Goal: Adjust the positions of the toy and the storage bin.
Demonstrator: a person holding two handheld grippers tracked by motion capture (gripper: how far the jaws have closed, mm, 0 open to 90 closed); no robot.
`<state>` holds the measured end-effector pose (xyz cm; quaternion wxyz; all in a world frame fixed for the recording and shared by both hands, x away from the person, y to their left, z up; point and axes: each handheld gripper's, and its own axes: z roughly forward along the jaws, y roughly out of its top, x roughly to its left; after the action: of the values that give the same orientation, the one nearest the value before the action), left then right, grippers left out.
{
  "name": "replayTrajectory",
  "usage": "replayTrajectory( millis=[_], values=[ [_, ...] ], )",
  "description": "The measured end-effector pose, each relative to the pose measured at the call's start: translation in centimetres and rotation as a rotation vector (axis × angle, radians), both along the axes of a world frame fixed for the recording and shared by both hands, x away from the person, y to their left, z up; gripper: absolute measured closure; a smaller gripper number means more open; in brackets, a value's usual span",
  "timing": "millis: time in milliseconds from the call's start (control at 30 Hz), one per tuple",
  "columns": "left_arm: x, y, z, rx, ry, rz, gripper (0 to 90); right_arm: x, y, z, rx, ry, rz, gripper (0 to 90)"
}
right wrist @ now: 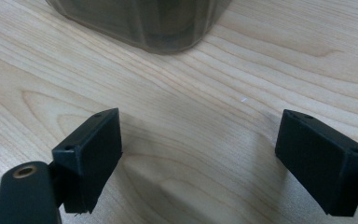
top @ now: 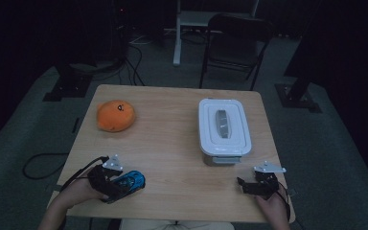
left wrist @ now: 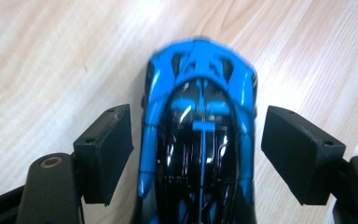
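1. A blue toy car is seen on the wooden table, at the near left corner in the high view, lying between the jaws of the left gripper.
2. In the left gripper view the jaws are seen parted on either side of the car, with a strip of table visible between each pad and the car's flanks; no press on the car is shown, so the left gripper is judged to be open around it, not gripping.
3. The right gripper is held low near the table's near right edge, its jaws spread wide with nothing but bare wood between them.
4. A white lidded storage box is set just beyond the right gripper, its lid on; a corner of it is seen at the top of the right gripper view.
5. An orange plush toy lies at the far left, well apart from both grippers.
6. The work is judged to be at an early stage: the car is bracketed but not lifted, and the box is not yet opened.
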<state>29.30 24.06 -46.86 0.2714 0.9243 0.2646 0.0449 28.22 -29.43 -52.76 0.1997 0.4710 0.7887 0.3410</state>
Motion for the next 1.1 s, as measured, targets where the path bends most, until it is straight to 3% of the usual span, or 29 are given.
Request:
replayTrajectory(
  millis=[167, 267, 333, 433, 767, 833, 867, 933, 1100],
  values=[
    [0.3, 0.3, 1.2, -0.014, -0.091, 0.023, 25.7, 0.0, 0.0, 0.0, 0.000, 0.000, 0.000, 14.0],
    [1.1, 0.8, 1.6, -0.039, -0.119, 0.089, 25.7, 0.0, 0.0, 0.0, 0.000, 0.000, 0.000, 14.0],
    [1.8, 1.3, 1.7, -0.062, -0.141, 0.163, 25.6, 0.0, 0.0, 0.0, 0.000, 0.000, 0.000, 14.0],
    [2.8, 1.9, 1.5, -0.071, -0.132, 0.233, 18.2, 0.0, 0.0, 0.0, 0.000, 0.000, 0.000, 14.0],
    [5.4, 3.8, 0.4, -0.090, -0.095, 0.416, 9.4, 0.0, 0.0, 0.0, 0.000, 0.000, 0.000, 14.0],
    [5.8, 4.2, 0.2, -0.095, -0.082, 0.449, 0.9, 0.0, 0.0, 0.0, 0.000, 0.000, 0.000, 14.0],
    [6.1, 4.4, 0.0, -0.088, -0.070, 0.445, 0.9, 0.0, 0.0, 0.0, 0.000, 0.000, 0.000, 14.0],
    [6.4, 4.5, -0.1, -0.066, -0.093, 0.455, 0.9, 0.0, 0.0, 0.0, 0.001, 0.000, 0.000, 14.0],
    [7.5, 5.3, -0.4, -0.050, -0.107, 0.461, 4.2, 0.0, 0.0, 0.0, 0.001, 0.000, 0.000, 14.0]
  ],
)
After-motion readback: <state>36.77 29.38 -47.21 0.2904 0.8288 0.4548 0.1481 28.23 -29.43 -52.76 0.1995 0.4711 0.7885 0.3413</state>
